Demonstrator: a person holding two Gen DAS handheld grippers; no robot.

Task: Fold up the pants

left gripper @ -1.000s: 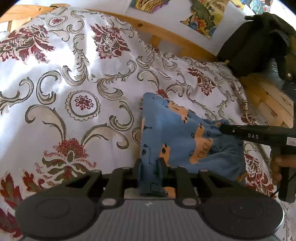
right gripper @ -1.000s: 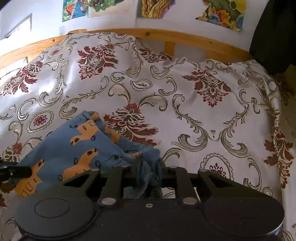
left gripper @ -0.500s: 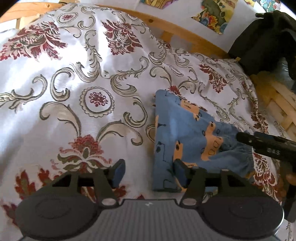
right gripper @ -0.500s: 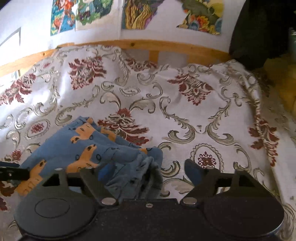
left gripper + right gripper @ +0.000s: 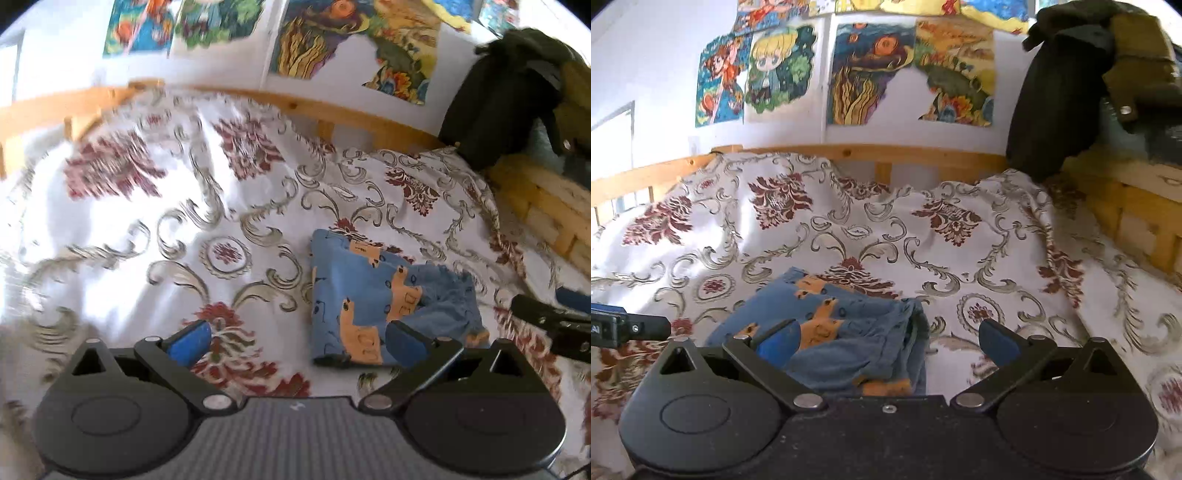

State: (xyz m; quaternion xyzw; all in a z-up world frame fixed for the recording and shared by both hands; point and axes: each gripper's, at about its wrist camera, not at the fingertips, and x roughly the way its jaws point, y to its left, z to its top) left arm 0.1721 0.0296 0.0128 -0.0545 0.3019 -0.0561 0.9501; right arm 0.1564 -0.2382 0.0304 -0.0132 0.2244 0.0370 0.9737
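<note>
On the bed's floral cover (image 5: pixel 960 258), folded blue pants (image 5: pixel 373 299) lie free; left gripper (image 5: pixel 299 341) and right gripper (image 5: pixel 890 341) fingers spread wide, dark jacket (image 5: pixel 1067 92) beyond.

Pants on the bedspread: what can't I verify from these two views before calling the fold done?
- Pants: near edge hidden by the left gripper body in the left wrist view, and by the right gripper in the right wrist view.
- Underlayers: covered by the top fold.
- Bedspread: left side motion-blurred.
</note>
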